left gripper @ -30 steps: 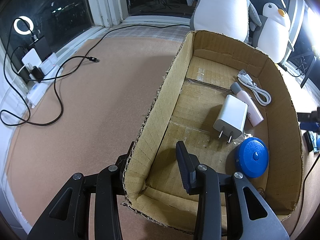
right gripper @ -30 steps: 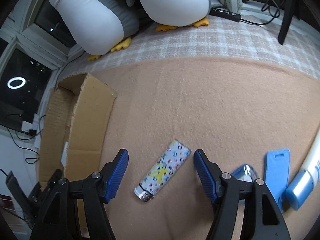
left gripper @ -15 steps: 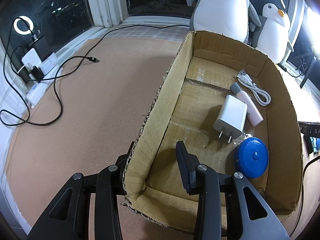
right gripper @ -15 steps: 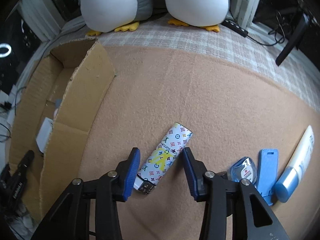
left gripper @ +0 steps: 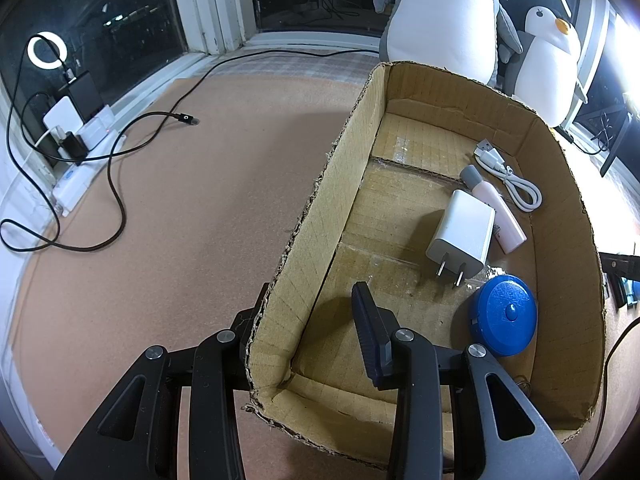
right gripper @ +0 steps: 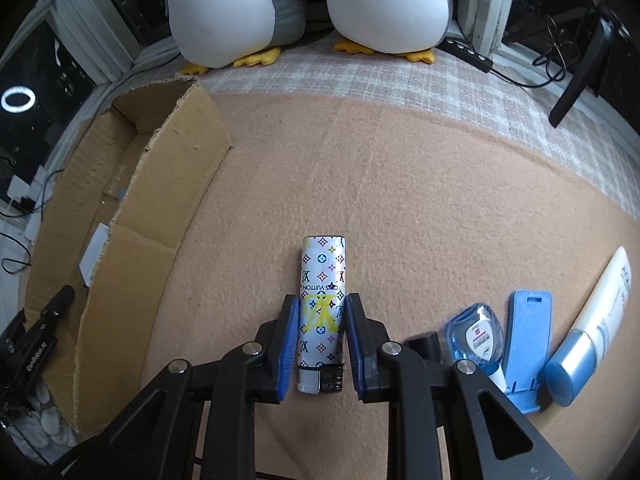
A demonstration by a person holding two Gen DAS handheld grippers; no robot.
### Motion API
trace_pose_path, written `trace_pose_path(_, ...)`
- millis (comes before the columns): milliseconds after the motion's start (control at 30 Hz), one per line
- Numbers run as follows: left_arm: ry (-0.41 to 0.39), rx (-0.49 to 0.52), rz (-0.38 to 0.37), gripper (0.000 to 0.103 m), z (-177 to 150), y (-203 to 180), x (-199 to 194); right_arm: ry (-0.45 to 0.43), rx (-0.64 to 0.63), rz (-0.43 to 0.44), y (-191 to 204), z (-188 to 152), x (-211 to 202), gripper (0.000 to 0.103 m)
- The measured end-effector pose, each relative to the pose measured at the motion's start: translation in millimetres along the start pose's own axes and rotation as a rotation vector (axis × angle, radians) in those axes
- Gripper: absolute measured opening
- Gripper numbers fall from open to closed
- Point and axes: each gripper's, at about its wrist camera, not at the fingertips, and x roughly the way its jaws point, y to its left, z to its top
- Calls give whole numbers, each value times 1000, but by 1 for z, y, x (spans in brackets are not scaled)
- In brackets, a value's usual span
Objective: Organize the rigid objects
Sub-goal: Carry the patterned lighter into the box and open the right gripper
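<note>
My right gripper (right gripper: 321, 330) points steeply down at the patterned lighter (right gripper: 322, 312), which lies flat on the peach-coloured tabletop (right gripper: 400, 184). Its jaws have just been closing, and the blue pads now sit against both long sides of the lighter — I read that as a grip on it, with the lighter still resting on the tabletop. Just to the right lie a small clear-blue dispenser (right gripper: 476, 334), a flat blue tag (right gripper: 527, 334) and a white tube with a blue cap (right gripper: 592, 328), side by side.

My left gripper (left gripper: 316, 322) straddles the near wall of the cardboard box (left gripper: 320, 208) — one finger outside, one inside, jaws clamped on that wall. Inside the box I see a white charger plug (left gripper: 462, 236), a pink tube (left gripper: 498, 210), a coiled white cable (left gripper: 508, 174) and a round blue case (left gripper: 503, 314). The box stands well left of the lighter in the right wrist view.
</note>
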Motion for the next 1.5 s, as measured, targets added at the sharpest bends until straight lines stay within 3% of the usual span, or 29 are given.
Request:
trace_pose_path(300,-1,0,-1,37,0,0,0,-64,15,87,15,-9,-31,21)
trace_pose_path(600,-1,-1,-2,37,0,-1,0,-117,-99,198,79,-1,-60,21)
trace_pose_path(1100,-1,-1,-2,37,0,0,0,-39,-171,336,152,-2,-33,21)
trace_pose_path(1500,-4,-2,-3,37,-1,-2,-1,-12,-174,342,156,-10,-24,21)
